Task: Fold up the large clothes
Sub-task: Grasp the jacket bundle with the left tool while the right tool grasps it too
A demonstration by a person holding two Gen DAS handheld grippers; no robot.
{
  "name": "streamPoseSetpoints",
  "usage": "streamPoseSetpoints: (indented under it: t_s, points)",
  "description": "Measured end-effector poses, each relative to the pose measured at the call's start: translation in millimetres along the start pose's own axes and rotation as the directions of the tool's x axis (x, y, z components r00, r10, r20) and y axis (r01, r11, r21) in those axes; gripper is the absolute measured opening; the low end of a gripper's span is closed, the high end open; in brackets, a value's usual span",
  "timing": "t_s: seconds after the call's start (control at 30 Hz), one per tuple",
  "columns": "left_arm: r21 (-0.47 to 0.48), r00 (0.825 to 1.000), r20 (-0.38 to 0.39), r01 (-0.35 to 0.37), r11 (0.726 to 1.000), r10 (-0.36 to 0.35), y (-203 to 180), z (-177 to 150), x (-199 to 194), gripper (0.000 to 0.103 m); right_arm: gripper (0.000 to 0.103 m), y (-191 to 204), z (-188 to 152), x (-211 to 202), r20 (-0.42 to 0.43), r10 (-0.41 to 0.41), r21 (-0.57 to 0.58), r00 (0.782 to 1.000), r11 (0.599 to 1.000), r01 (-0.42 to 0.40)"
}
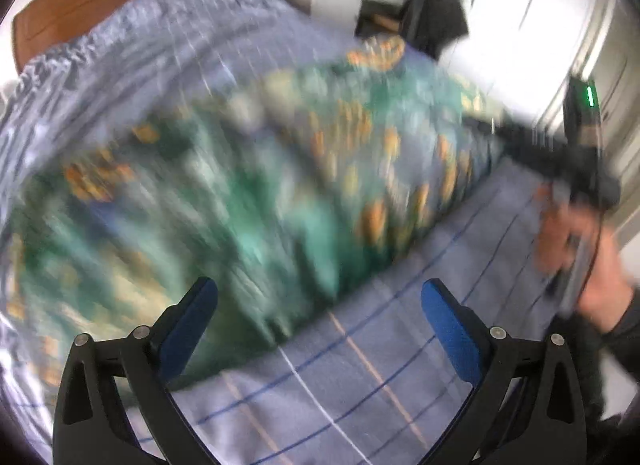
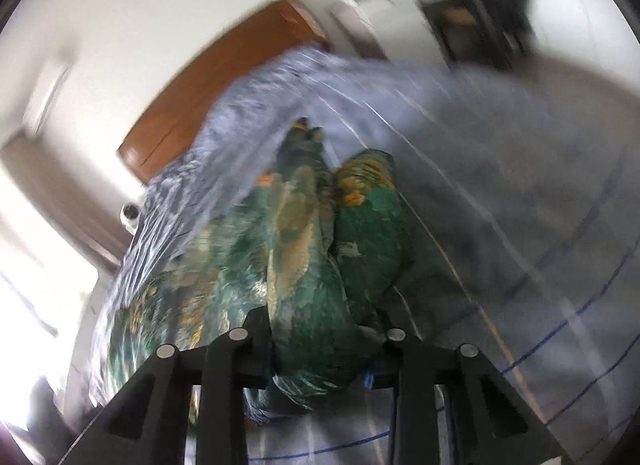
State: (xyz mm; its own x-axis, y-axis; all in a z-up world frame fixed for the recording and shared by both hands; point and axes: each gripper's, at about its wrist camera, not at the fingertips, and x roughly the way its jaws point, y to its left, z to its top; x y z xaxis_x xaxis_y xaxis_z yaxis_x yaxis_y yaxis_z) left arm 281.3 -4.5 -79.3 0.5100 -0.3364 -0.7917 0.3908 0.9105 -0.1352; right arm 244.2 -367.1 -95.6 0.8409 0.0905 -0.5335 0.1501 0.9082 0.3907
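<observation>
While clamped on bunched green patterned garment [image 2: 316, 265], right hand-held gripper [image 2: 320, 329], left hand-held gripper [image 1: 320, 297] apart, striped bedsheet [image 1: 360, 385].

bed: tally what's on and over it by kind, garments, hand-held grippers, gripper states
Garments: 1, the green printed garment on the bed.
Open hand-held grippers: 1, the left hand-held gripper.
Hand-held grippers shut on cloth: 1, the right hand-held gripper.
Total: 3 things.
</observation>
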Motion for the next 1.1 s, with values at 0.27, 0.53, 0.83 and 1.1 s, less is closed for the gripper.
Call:
streamPoseSetpoints:
  t_s: [0.27,0.53,0.83,1.1]
  points:
    - [0.030,0.985,0.007,0.175,0.984,-0.175,-18.6,96.0,-75.4,0.102,0.029,141.1,-17.1,-62.3,0.120,0.095,-0.482,0.988,0.876,-0.026]
    - [-0.116,0.977,-0.105,0.174,0.978,-0.186,-2.6,116.3,-59.3,0.102,0.029,237.7,-86.4,-61.8,0.129,0.100,-0.810,0.987,0.585,0.046]
    - [-0.166,0.986,-0.159,0.031,0.986,-0.058,41.1,95.3,-46.5,0.045,0.029,276.4,-129.9,-62.8,0.140,0.096,-0.921,0.986,0.378,0.094]
    - [-0.217,0.994,-0.101,0.026,0.976,-0.049,93.7,70.9,-62.3,0.032,0.053,278.9,-120.7,-68.9,-0.022,0.167,-0.893,0.986,0.439,-0.095]
